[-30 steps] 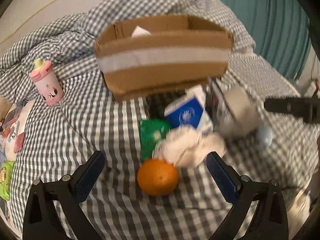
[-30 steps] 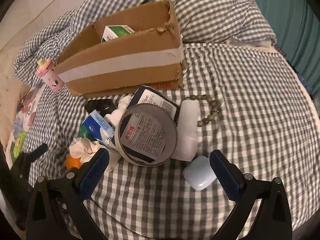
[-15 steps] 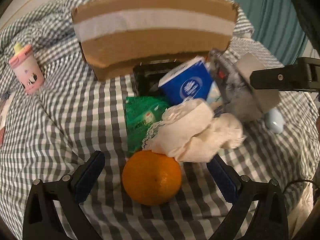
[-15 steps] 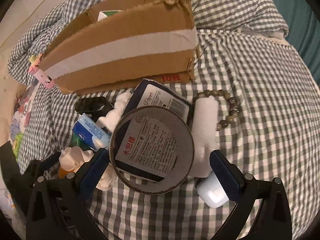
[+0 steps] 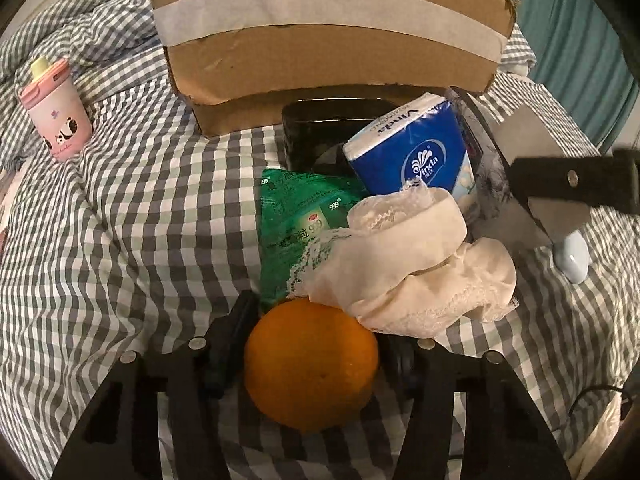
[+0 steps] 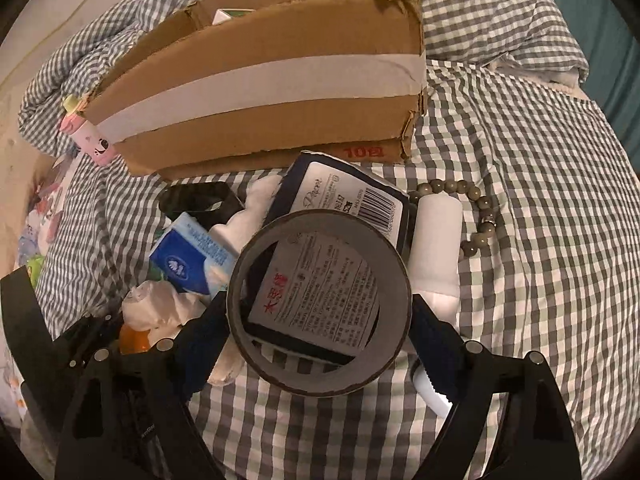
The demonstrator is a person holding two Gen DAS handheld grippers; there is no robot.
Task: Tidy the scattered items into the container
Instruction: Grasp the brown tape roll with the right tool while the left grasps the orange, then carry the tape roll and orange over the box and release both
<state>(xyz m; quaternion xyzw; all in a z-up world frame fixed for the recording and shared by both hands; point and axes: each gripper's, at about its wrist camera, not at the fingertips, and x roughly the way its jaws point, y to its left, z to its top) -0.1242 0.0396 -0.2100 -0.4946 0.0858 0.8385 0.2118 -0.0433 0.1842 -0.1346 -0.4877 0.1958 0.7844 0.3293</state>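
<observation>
My left gripper (image 5: 310, 356) is shut on an orange (image 5: 311, 364) that lies on the checked bedspread, with a crumpled lace cloth (image 5: 408, 272) resting against it. My right gripper (image 6: 320, 320) is shut on a grey tape roll (image 6: 320, 376) standing on edge. The cardboard box (image 5: 328, 36) with a white tape band stands behind the pile; it also shows in the right wrist view (image 6: 260, 92), with a green-white carton inside. A blue Vinda tissue pack (image 5: 412, 152), a green sachet (image 5: 296, 216) and a black object (image 5: 320, 132) lie between.
A pink cup (image 5: 56, 120) stands at the left. In the right wrist view a dark labelled box (image 6: 340, 204), a white roll (image 6: 436, 256), a bead bracelet (image 6: 460, 200) and a pale blue case (image 5: 574, 256) lie by the tape roll. Rumpled bedding lies behind the box.
Both grippers moved forward and closed: the left one onto the orange, the right one onto the tape roll. The box and pile now look nearer.
</observation>
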